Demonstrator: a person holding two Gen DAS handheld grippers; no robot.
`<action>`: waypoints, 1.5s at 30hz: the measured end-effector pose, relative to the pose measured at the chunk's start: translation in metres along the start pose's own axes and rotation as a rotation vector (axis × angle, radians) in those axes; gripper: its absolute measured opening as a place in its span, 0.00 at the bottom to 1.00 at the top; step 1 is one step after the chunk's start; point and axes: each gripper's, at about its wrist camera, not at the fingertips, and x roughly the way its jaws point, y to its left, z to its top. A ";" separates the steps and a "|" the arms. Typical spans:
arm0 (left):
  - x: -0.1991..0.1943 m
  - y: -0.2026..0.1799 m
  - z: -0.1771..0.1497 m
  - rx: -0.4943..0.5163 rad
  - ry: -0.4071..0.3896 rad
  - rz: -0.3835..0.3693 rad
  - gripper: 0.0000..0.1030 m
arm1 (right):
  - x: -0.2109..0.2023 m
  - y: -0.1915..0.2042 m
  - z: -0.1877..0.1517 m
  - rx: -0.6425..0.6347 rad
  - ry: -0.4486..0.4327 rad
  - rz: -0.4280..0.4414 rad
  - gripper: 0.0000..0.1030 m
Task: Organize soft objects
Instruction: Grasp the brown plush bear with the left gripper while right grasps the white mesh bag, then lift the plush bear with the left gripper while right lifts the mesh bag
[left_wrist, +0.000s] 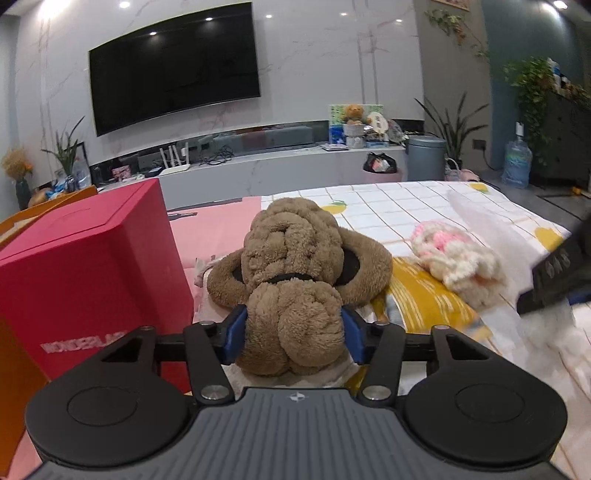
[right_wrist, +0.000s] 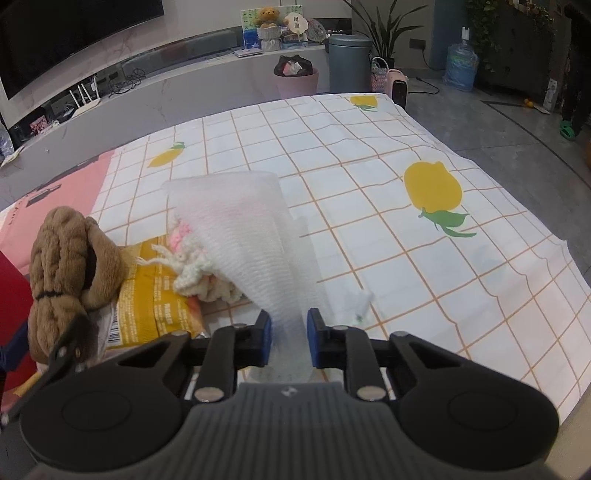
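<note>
On the table, at its left part beside a red box, the brown fluffy plush item with two round ear pads is gripped at its near, bulbous end by the left claw. Both blue pads press into the fabric from either side, and the grip is narrow around that end. The far portion of the plush rests on the cloth and on a yellow printed snack packet, seen from the right wrist view lying under its edge.

Just to the right, the cream and pink chunky knitted yarn piece lies partly on the same yellow packet. A white translucent mesh foam sleeve covers part of the yarn piece and runs back to the right claw, whose blue pads are closed on the sleeve's near end, with only the thin material between them. A small white crumpled scrap lies on the cloth just beside the right claw.

The table is covered by a white checked tablecloth with yellow fruit prints, adjoining a pink section on the left. The red cardboard box with white lettering stands upright near the plush, apart from it. Beyond the table, a large black wall television hangs above a low white cabinet.
</note>
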 end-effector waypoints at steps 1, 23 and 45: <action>-0.004 0.001 -0.001 0.004 0.003 -0.011 0.56 | -0.001 0.000 0.000 0.004 0.001 0.002 0.15; 0.026 0.004 0.012 0.153 0.056 -0.220 0.96 | 0.007 -0.004 -0.001 0.007 0.046 0.012 0.15; 0.012 0.025 0.041 -0.274 -0.095 0.081 0.42 | 0.005 -0.003 -0.004 -0.007 0.058 0.010 0.15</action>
